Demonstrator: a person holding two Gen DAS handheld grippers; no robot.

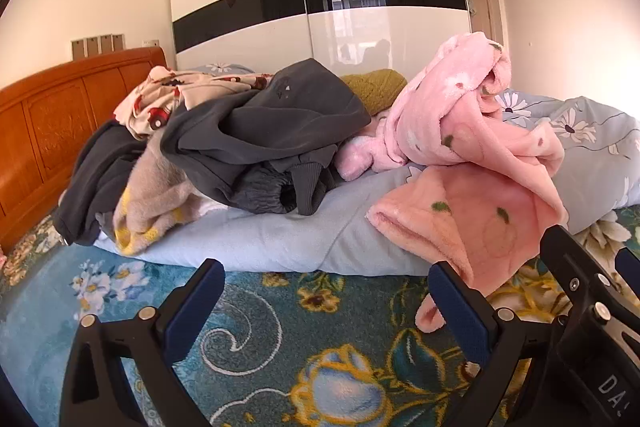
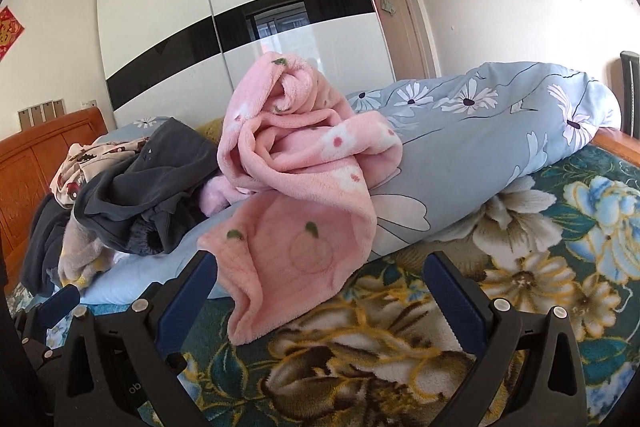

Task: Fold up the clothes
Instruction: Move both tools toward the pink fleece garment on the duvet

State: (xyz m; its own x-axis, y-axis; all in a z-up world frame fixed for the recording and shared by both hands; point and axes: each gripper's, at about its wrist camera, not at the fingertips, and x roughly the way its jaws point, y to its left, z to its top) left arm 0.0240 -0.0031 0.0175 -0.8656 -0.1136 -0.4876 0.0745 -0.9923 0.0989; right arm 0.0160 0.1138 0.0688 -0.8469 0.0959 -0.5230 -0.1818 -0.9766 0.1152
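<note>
The pink fleece garment lies crumpled at the near edge of the bed, heaped against the rolled grey-blue floral duvet on its right, with one flap hanging down onto the floral bedspread. It looks thick, plush and light; it should drape and bunch rather than hold a crease, and the pile should give the pads good purchase (little risk of slipping). The best hold seems to be the hanging hem nearest the tools, one corner for each.

The right gripper has its jaws spread wide, with the flap's lower edge lying between them but not pinched. The left gripper is likewise wide apart and empty, low over the bedspread, with the pink flap just beside its right finger.

Further left, a pile waits on a pale blue pad: a dark grey sweatshirt on top, a beige fleece piece and a car-print garment behind. No basket or other container is in view.
</note>
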